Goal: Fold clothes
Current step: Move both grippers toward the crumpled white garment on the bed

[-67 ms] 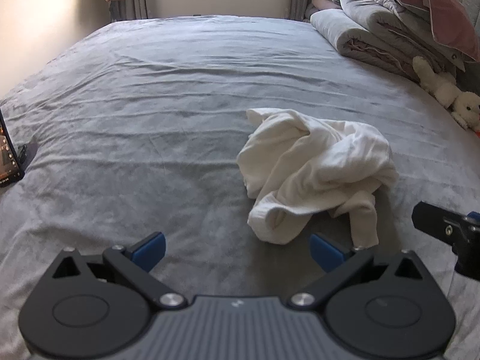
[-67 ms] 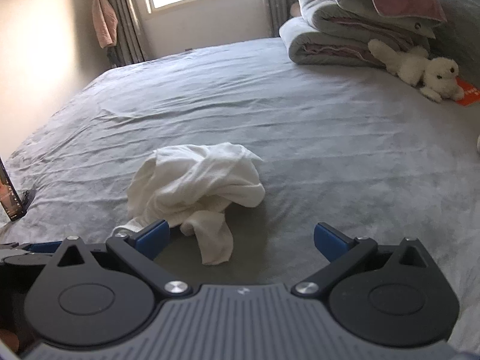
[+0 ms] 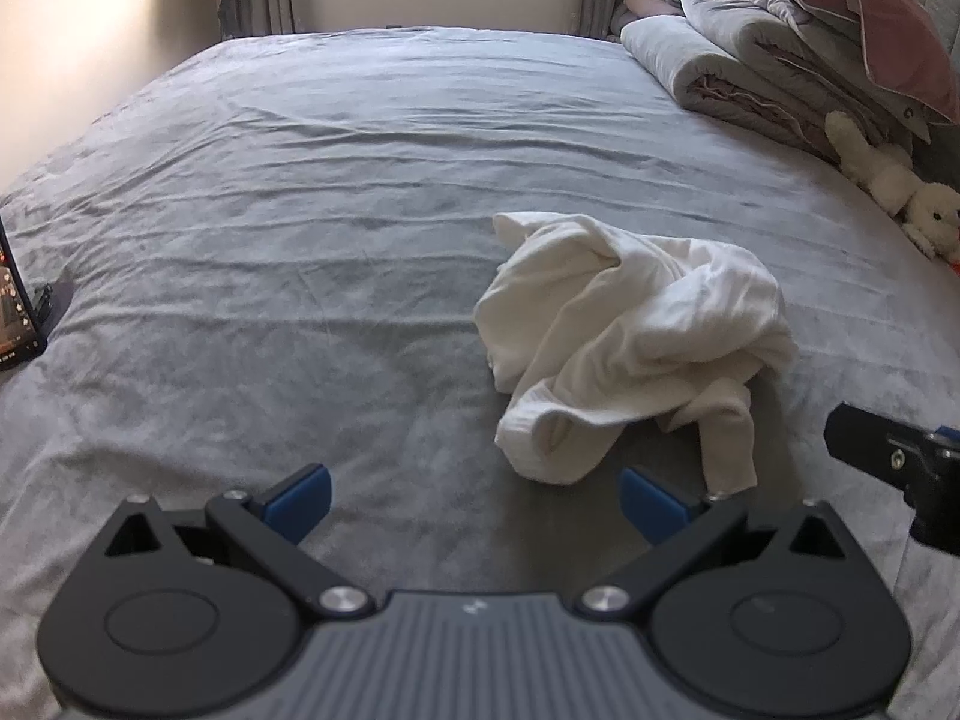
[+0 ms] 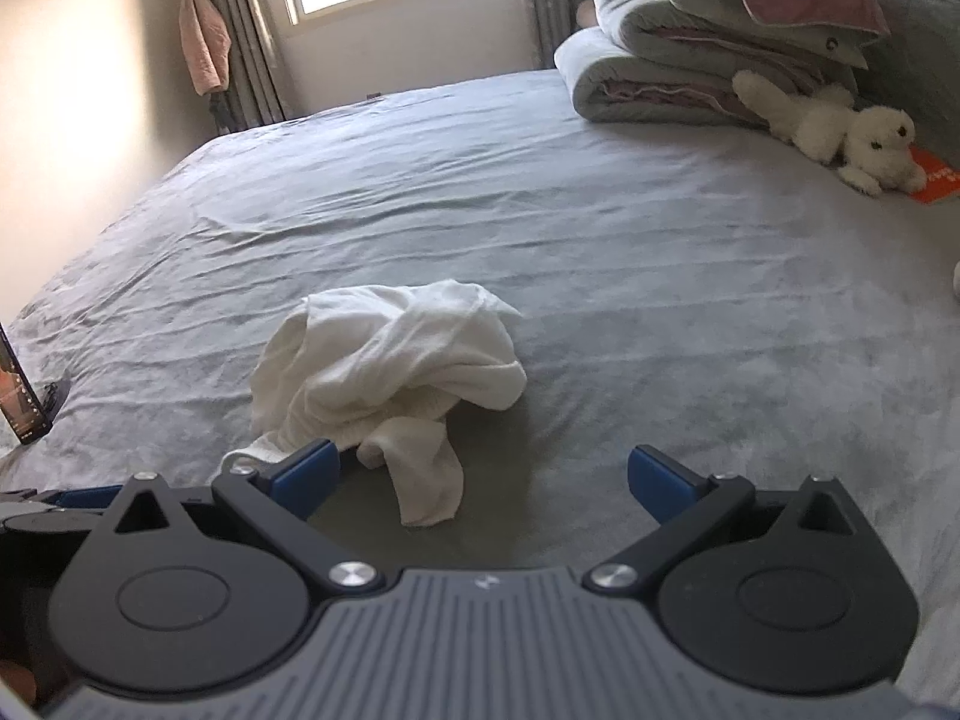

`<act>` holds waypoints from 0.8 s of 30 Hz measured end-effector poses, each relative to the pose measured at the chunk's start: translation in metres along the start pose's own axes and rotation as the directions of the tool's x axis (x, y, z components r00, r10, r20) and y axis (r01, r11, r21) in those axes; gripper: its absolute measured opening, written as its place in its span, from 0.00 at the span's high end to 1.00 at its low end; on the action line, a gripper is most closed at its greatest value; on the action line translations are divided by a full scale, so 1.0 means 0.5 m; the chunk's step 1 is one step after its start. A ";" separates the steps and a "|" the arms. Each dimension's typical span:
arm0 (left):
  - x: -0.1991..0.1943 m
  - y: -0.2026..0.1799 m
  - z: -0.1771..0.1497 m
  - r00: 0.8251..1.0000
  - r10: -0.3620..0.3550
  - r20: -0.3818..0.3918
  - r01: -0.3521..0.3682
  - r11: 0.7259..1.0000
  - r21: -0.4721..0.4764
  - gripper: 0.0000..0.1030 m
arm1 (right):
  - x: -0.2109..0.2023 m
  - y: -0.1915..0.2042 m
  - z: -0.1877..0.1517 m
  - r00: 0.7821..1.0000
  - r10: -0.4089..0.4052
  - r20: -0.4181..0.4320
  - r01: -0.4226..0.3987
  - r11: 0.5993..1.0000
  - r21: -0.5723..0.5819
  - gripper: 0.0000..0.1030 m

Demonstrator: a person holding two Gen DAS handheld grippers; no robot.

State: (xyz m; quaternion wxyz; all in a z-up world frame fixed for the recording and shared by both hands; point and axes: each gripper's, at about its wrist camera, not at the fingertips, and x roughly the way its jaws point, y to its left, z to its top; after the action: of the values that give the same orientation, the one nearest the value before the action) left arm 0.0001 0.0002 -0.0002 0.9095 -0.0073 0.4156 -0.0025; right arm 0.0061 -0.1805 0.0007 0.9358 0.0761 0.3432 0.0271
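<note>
A crumpled white garment [image 3: 630, 336] lies in a heap on the grey bed [image 3: 300, 240], one sleeve trailing toward the near edge. My left gripper [image 3: 474, 501] hovers open just short of it, blue fingertips spread, nothing between them. In the right wrist view the same white garment [image 4: 390, 366] sits ahead and to the left. My right gripper [image 4: 483, 477] is open too, its left fingertip close beside the garment's near hem, the trailing sleeve lying ahead between the fingers. Part of the right gripper shows at the right edge of the left wrist view.
Folded quilts and pillows [image 4: 690, 54] are stacked at the far right of the bed, with a white plush toy [image 4: 840, 126] and an orange card beside them. A dark phone-like device [image 3: 15, 312] stands at the left edge. A pink cloth [image 4: 204, 42] hangs by the curtains.
</note>
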 end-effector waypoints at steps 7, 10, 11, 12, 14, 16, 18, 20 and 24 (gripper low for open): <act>0.001 0.001 -0.001 1.000 -0.008 -0.010 0.008 1.000 -0.002 0.00 | 0.006 -0.008 -0.007 1.000 0.004 -0.009 -0.004 1.000 -0.001 0.00; 0.003 0.002 -0.001 1.000 -0.011 -0.017 0.011 1.000 -0.001 0.01 | 0.008 -0.011 -0.010 1.000 0.005 -0.013 -0.005 1.000 -0.002 0.00; 0.003 0.001 -0.002 1.000 -0.011 -0.018 0.011 1.000 -0.001 0.00 | 0.009 -0.012 -0.011 1.000 0.006 -0.015 -0.006 1.000 -0.002 0.00; 0.003 0.001 -0.003 1.000 -0.011 -0.020 0.011 1.000 0.000 0.00 | 0.005 -0.003 -0.007 1.000 -0.002 -0.016 0.002 1.000 -0.005 0.00; 0.002 0.001 -0.004 1.000 -0.012 -0.022 0.012 1.000 0.001 0.01 | 0.002 0.006 -0.004 1.000 -0.013 -0.018 0.013 1.000 -0.010 0.00; 0.004 0.001 -0.002 1.000 -0.011 -0.028 0.012 1.000 0.002 0.01 | 0.004 0.002 -0.004 1.000 -0.017 -0.020 0.017 1.000 -0.012 0.00; 0.007 0.001 -0.002 0.999 -0.010 -0.033 0.010 1.000 0.003 0.00 | 0.007 0.000 -0.005 1.000 -0.020 -0.021 0.020 1.000 -0.012 0.00; 0.009 0.002 -0.002 0.999 -0.010 -0.036 0.010 1.000 0.001 0.00 | 0.008 0.000 -0.005 0.999 -0.023 -0.022 0.022 1.000 -0.013 0.00; 0.011 0.003 -0.002 0.999 -0.009 -0.039 0.009 1.000 0.001 0.00 | 0.009 -0.002 -0.007 0.999 -0.027 -0.025 0.027 1.000 -0.016 0.00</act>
State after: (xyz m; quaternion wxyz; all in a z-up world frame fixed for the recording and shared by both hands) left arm 0.0028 0.0018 -0.0053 0.9012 -0.0085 0.4334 -0.0068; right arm 0.0074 -0.1804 -0.0048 0.9323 0.0636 0.3557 0.0182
